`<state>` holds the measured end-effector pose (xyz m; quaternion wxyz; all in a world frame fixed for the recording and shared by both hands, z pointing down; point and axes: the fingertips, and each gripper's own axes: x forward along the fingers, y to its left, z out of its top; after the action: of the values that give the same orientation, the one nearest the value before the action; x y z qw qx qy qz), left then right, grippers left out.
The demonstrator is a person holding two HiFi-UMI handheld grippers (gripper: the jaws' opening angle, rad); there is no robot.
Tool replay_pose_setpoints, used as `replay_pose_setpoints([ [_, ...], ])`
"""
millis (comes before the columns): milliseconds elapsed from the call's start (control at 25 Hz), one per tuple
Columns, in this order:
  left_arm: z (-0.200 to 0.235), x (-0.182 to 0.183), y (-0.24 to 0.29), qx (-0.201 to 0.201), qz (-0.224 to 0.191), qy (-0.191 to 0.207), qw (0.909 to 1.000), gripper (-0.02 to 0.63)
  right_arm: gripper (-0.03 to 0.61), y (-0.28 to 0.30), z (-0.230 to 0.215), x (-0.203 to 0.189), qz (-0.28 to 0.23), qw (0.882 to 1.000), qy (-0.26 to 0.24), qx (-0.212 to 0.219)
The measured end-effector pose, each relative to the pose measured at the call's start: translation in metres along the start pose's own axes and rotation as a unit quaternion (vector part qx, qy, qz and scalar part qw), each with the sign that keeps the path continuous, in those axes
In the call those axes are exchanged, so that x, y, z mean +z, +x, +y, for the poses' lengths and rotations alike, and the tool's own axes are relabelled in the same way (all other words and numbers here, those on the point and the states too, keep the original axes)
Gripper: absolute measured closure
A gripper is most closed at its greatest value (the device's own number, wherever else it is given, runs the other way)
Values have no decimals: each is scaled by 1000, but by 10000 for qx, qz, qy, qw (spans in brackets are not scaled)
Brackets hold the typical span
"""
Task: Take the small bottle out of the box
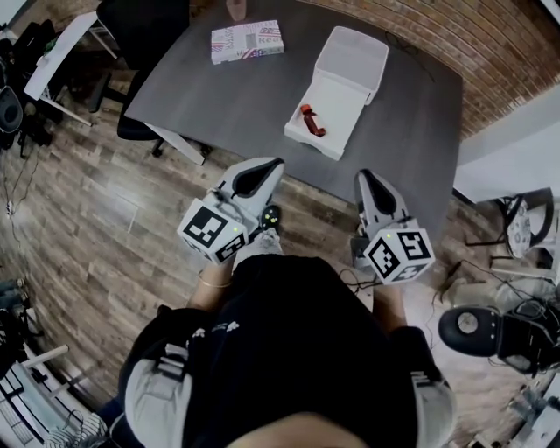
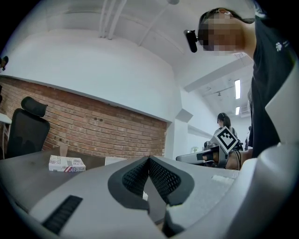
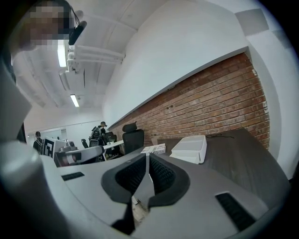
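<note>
The small red bottle (image 1: 312,121) lies in the tray of an open white box (image 1: 337,92) on the dark grey table (image 1: 219,96). The box's lid is folded back toward the far edge. In the right gripper view the box (image 3: 190,148) appears from its side and the bottle is hidden. My left gripper (image 1: 276,164) hangs just off the table's near edge, to the left of and short of the box, its jaws shut and empty (image 2: 149,158). My right gripper (image 1: 361,178) is held at the near edge below the box, jaws together with nothing in them (image 3: 147,156).
A printed flat carton (image 1: 247,41) lies at the far left of the table, with a cup (image 1: 236,9) behind it. A black office chair (image 1: 140,26) stands at the table's far left corner. A cable (image 1: 411,52) trails on the table to the right of the box. A brick wall runs behind.
</note>
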<state>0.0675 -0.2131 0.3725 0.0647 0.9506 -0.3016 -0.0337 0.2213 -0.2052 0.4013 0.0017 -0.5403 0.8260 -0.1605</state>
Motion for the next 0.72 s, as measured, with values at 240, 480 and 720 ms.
replay_pose_setpoints([
  [240,50,5,21,-137,23,-86,9999,612,545,59,-8,1,346,9990,-249,-160],
  [480,99,6,32,-213,106,-176,9996,612,522,117,-13,-11,922,9938,-565,-240],
  [720,138,3,35,-314,132,-264,9991,612,503,165,-18,-36,1570,9844,-748,-280],
])
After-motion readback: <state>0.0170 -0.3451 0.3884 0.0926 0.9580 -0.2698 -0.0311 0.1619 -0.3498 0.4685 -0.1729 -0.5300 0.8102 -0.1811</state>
